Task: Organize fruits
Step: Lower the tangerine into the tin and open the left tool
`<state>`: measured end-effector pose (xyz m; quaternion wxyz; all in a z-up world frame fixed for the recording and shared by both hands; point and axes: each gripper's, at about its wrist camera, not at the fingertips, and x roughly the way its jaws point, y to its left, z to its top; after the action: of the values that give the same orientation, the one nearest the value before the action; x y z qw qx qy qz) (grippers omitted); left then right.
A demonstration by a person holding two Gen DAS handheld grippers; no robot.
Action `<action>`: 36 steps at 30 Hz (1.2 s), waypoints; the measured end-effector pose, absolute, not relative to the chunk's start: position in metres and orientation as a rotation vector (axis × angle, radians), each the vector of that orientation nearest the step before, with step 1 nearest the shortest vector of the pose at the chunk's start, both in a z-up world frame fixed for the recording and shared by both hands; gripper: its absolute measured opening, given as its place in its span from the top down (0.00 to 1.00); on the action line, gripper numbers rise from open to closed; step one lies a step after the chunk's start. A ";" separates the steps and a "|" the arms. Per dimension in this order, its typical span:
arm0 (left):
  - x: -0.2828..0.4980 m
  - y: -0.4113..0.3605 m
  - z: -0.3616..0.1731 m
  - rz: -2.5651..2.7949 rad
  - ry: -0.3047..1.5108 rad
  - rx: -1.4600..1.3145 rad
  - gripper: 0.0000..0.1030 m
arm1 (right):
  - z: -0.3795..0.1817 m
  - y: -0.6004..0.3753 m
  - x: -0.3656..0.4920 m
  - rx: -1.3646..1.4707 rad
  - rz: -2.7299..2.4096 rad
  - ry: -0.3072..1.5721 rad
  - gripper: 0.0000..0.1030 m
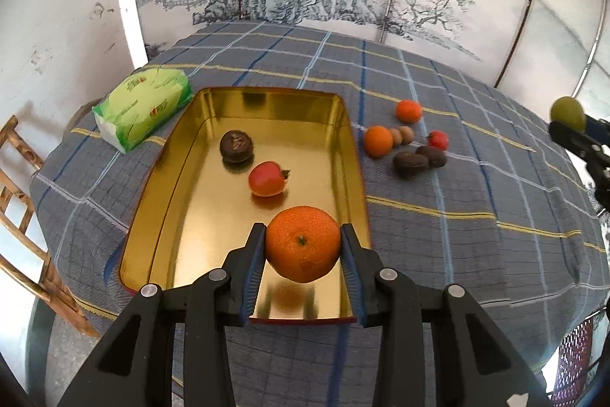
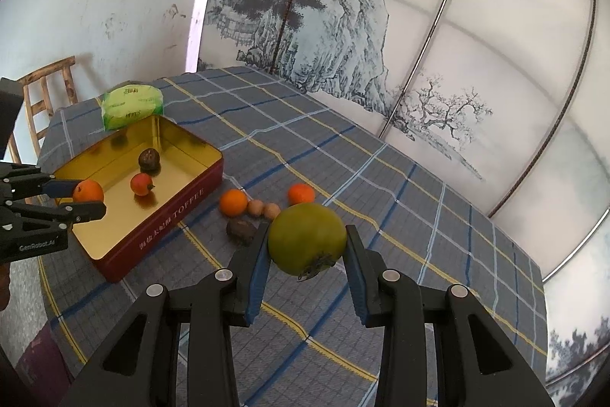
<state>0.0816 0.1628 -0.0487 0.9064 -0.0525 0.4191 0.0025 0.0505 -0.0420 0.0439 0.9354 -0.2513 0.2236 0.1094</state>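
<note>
Clamped between the blue-padded fingers (image 1: 254,266) of the left gripper (image 1: 303,246): 1 mandarin (image 1: 302,248), stem end toward the camera, held above the near end of the gold-lined toffee tin (image 1: 164,201). Inside the tin, on its floor: 1 small red fruit (image 1: 267,179) with a dry calyx, and further back 1 dark brown round fruit (image 1: 236,145). Both apart from each other and from the tin's walls. Beside the tin's far left corner, 1 green pack of tissues (image 1: 143,103), lying on the checked cloth of the bench (image 1: 438,201).

Right of the tin, loose on the cloth: 2 more mandarins, 1 just beside the tin wall (image 1: 378,140) and 1 further back (image 1: 408,111); 2 small tan nuts (image 1: 401,135) touching each other next to the nearer mandarin; 1 small red fruit (image 1: 437,140); 2 dark brown fruits (image 1: 419,159) side by side in front.

From the right wrist view: 1 green persimmon-like fruit (image 2: 307,242), calyx downward toward the camera, gripped between the fingers (image 2: 259,262) of the right gripper (image 2: 308,243), held in the air over the cloth, near the loose group and well apart from the tin. Red outer wall of the tin lettered TOFFEE. Wooden chair (image 2: 49,90) past the bench's far left edge, painted landscape screen (image 2: 324,25) behind.
</note>
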 end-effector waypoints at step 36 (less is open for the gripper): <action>0.109 0.208 -0.068 0.143 0.835 -0.050 0.66 | 0.025 -0.028 0.055 -0.550 0.241 0.489 0.63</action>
<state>0.1089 0.2079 -0.0679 0.9113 -0.0241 0.4051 0.0694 0.0553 -0.0279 0.0249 0.9259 -0.2684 0.2385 0.1175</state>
